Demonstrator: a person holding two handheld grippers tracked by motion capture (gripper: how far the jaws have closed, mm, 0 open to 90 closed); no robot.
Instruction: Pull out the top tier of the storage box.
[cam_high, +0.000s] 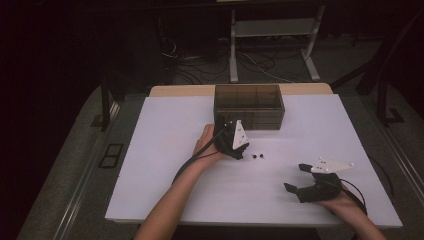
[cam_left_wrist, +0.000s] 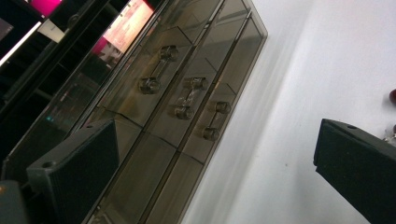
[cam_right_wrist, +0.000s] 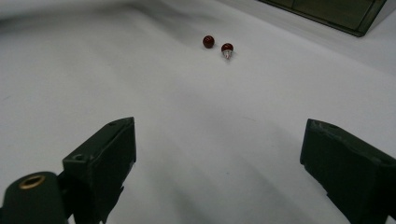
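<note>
A smoky see-through drawer box (cam_high: 248, 106) stands at the back middle of the white table (cam_high: 160, 165). My left gripper (cam_high: 231, 136) is just in front of it, turned on its side and open; in the left gripper view the jaws of my left gripper (cam_left_wrist: 215, 172) stand wide apart facing the drawer box (cam_left_wrist: 177, 93) and its clear knobs. Two small dark red beads (cam_high: 258, 156) lie on the table right of that gripper. My right gripper (cam_high: 296, 178) rests open near the front right, empty, with my right gripper (cam_right_wrist: 224, 168) aimed at the red beads (cam_right_wrist: 208, 41) farther off.
A corner of the drawer box (cam_right_wrist: 336, 11) shows beyond the beads. One bead (cam_left_wrist: 392, 96) sits at the edge of the left gripper view. Behind the table are metal stand legs (cam_high: 234, 50) and floor cables.
</note>
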